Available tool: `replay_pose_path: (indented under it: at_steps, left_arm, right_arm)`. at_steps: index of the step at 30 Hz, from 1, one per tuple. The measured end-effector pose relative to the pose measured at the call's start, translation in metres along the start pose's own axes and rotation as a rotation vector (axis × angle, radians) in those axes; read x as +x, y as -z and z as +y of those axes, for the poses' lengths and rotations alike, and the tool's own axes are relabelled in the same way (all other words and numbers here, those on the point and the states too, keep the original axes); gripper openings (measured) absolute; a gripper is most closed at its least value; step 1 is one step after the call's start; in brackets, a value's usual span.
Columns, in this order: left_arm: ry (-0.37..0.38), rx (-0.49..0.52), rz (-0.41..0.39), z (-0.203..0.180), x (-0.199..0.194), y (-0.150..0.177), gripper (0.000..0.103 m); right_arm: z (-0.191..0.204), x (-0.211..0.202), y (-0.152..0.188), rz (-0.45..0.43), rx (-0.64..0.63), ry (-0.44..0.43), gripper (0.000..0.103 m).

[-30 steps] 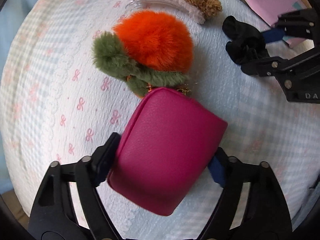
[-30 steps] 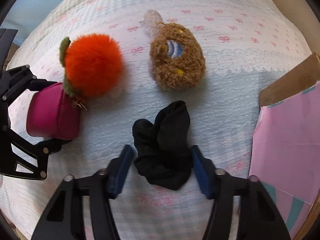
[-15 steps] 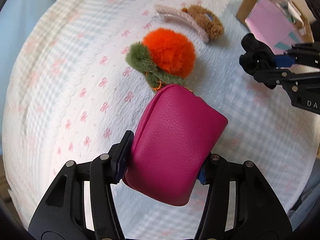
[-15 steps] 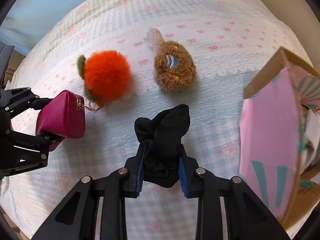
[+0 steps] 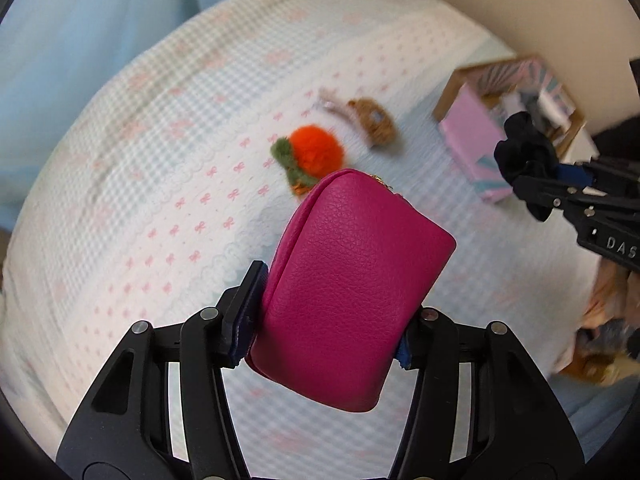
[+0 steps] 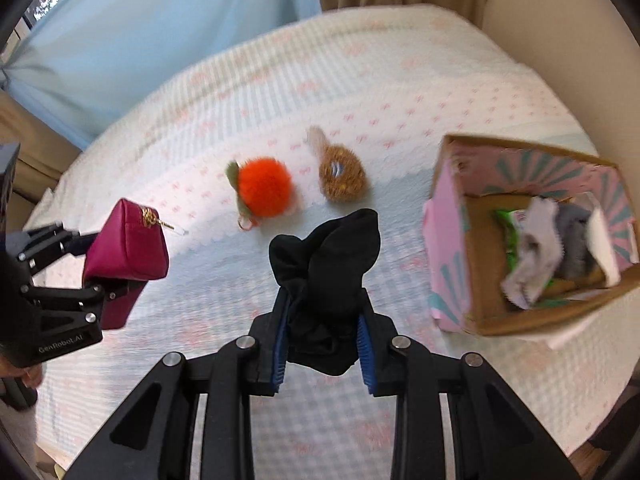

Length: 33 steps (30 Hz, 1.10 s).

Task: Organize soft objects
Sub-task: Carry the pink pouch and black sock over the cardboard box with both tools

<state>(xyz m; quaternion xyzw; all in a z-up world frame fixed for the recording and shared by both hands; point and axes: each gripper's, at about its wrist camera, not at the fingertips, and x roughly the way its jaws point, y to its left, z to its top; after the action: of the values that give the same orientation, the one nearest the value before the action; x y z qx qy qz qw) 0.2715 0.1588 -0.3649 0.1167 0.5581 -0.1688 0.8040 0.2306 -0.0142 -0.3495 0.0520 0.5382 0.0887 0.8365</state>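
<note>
While you hold both grippers up over it, the bed point(image 6: 400, 80) with its pale checked cover and pink bows fills most of both views, with a blue curtain point(image 6: 140, 32) hanging beyond its far left edge. To the right on the cover sits the open cardboard box point(image 6: 452, 240), pink on its outer wall, with grey and white soft pieces and something green lying inside. Your left gripper point(image 5: 326, 316) is clamped on the magenta pouch point(image 5: 348, 284), its blue pads pressed into the two sides, and the pouch is clear of the cover, tilted with its zip end pointing away from you; from the right wrist view the same pouch point(image 6: 126, 244) shows at the left with its gold zip pull sticking out. Your right gripper point(image 6: 322, 340) is closed tight on the black sock point(image 6: 326, 272), which bunches up between the pads and stands above them, just left of the box and raised off the bed. Farther out on the cover lies the orange pom-pom point(image 6: 266, 192) with green fuzzy leaves, and just to its right, near but apart, the brown fuzzy toy point(image 6: 342, 178) with a pale handle pointing away. Both lie between the pouch and the box.
</note>
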Motion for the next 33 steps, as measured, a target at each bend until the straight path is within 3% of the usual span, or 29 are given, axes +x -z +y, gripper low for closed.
replay_pose_path:
  at_steps: [9,18,25,33]
  left_arm:
    - [0.039,-0.044,-0.121,-0.064,-0.075,-0.013,0.050]
    - [0.063,-0.041,-0.200,-0.140,-0.113,-0.057,0.050]
    - [0.053,-0.098,-0.189,-0.192,-0.097,-0.103,0.050]
    - [0.036,-0.213,-0.138,-0.239,-0.044,-0.151,0.050]
  right_arm:
    - [-0.022,-0.105,0.001,-0.127,0.020,0.012,0.027]
    - [-0.079,-0.166,-0.006,-0.199,0.089,-0.016,0.027]
    - [-0.144,-0.173,-0.030,-0.197,0.089,-0.052,0.027]
    - [-0.221,-0.147,-0.069,-0.123,0.035,-0.074,0.027]
